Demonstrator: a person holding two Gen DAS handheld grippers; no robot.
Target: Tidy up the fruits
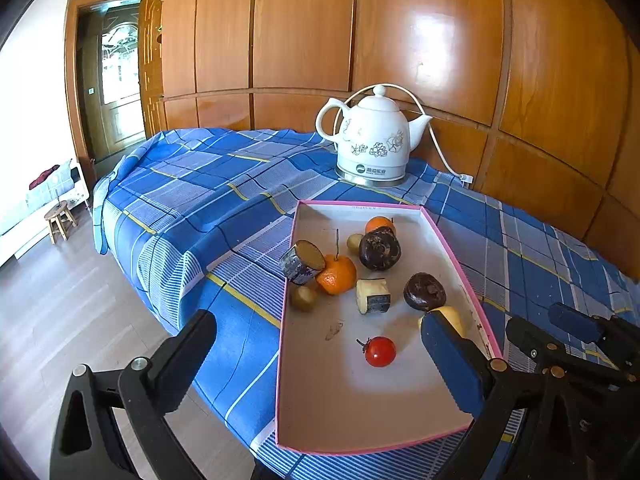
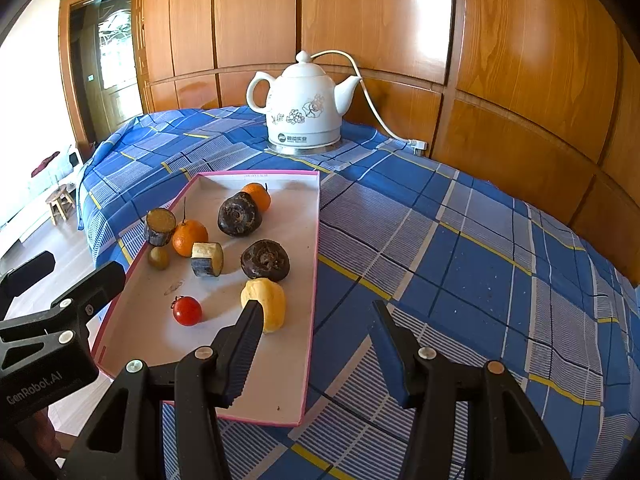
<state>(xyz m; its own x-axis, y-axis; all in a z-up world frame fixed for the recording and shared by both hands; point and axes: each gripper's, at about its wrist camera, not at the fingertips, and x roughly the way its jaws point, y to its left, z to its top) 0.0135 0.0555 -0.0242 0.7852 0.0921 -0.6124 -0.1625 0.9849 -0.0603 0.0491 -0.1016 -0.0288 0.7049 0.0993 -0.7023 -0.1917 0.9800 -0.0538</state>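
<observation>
A shallow pink-rimmed tray point(image 1: 285, 320) point(image 2: 316, 240) lies on the blue plaid cloth and holds the fruit: two oranges point(image 1: 337, 274) point(image 2: 189, 237), a red tomato point(image 1: 380, 351) point(image 2: 187, 310), two dark round fruits point(image 1: 379, 249) point(image 2: 265, 260), a yellow peeled piece point(image 2: 265, 303), two cut stalk pieces point(image 1: 373, 295) point(image 2: 207, 259) and small greenish fruits point(image 1: 303, 298) point(image 2: 159, 257). My left gripper point(image 1: 320, 340) is open and empty over the tray's near end. My right gripper point(image 2: 316, 316) is open and empty, straddling the tray's right rim just behind the yellow piece.
A white ceramic kettle point(image 1: 374, 140) point(image 2: 305, 106) with a cord stands behind the tray against the wood-panelled wall point(image 1: 440, 40). The table edge drops to the floor on the left, where a small stool point(image 1: 60, 218) stands. Bare cloth point(image 2: 460, 260) lies right of the tray.
</observation>
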